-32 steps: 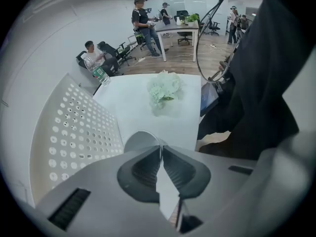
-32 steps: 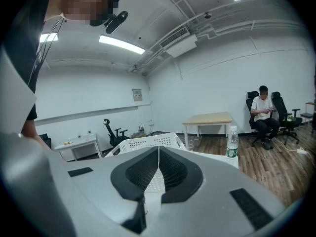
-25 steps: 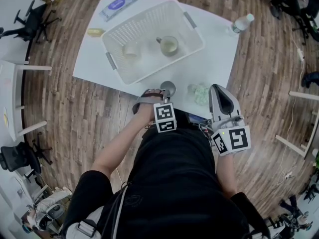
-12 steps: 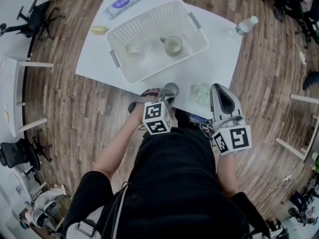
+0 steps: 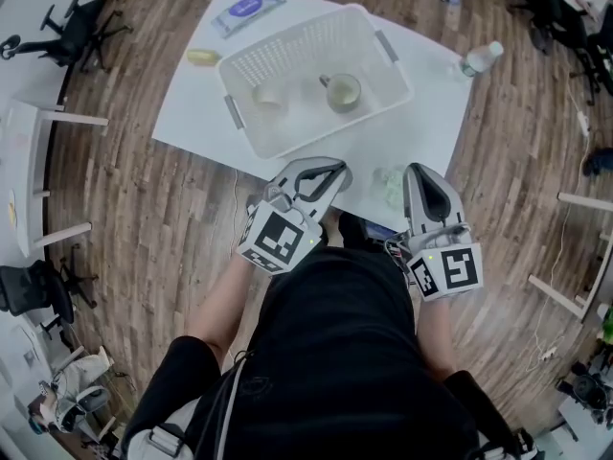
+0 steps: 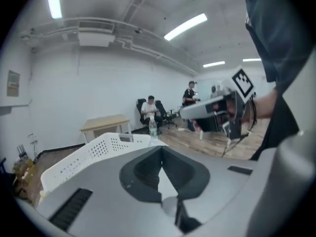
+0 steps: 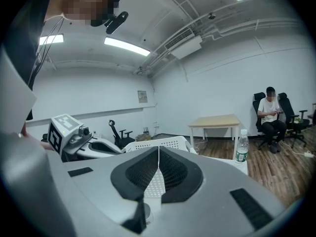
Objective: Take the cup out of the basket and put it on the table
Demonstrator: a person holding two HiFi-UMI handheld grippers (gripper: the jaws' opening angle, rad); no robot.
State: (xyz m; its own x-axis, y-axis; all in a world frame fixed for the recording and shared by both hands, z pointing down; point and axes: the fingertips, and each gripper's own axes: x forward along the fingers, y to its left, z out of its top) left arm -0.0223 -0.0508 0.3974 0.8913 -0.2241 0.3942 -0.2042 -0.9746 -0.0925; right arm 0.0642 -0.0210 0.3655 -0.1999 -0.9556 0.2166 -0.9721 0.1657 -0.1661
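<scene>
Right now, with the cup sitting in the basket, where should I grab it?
Probably the cup by its rim, from straight above: it stands upright, mouth open, and the basket has tall walls that block a sideways approach. Pinch the wall opposite the handle.

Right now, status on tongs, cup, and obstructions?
Left tongs just closed, empty; right tongs shut, empty. Cup upright in basket, untouched. Small object beside it, not touching.

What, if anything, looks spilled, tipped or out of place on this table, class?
Nothing stands out. The cup stands upright in the basket, the bottle upright at a corner of the table, with no spill visible. Only a crumpled greenish wad lies loose by the near edge.
</scene>
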